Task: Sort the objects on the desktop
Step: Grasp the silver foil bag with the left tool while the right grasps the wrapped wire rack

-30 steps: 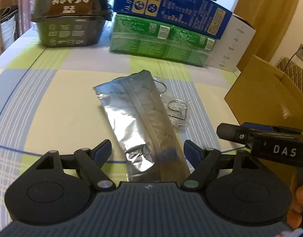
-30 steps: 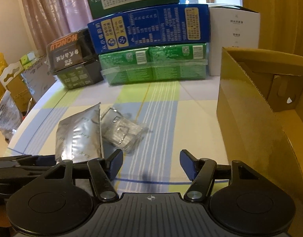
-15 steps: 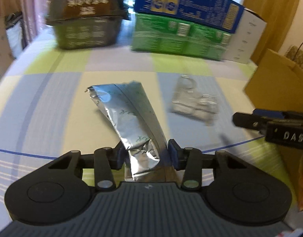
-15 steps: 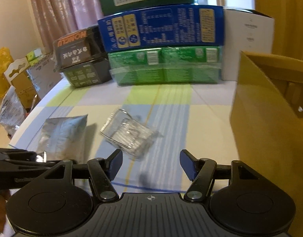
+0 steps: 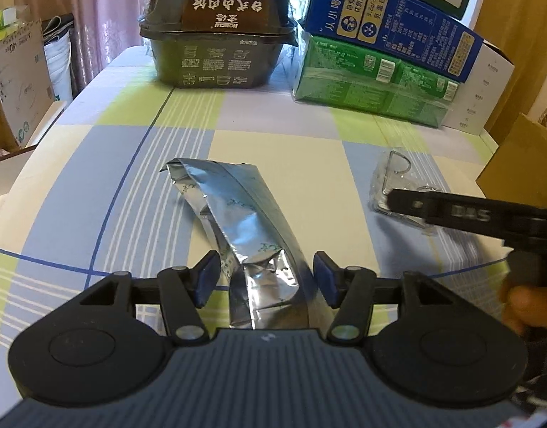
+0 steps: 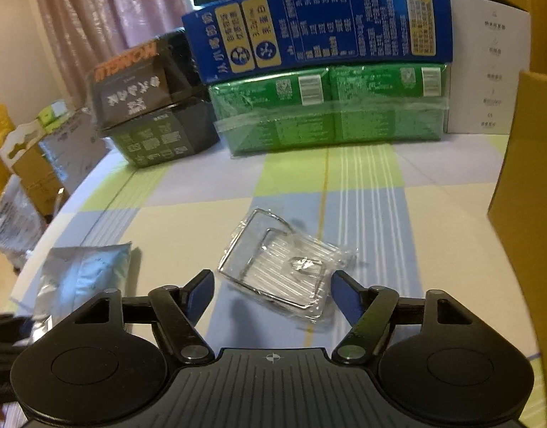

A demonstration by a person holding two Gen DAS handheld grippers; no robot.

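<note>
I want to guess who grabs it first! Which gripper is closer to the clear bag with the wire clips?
Right. The right gripper has its open fingers on either side of the clear bag. The left gripper is off to the side, open around the silver pouch.

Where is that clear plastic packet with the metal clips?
The clear packet lies on the checked tablecloth just ahead of the open right gripper, right of the foil pouch.
</note>
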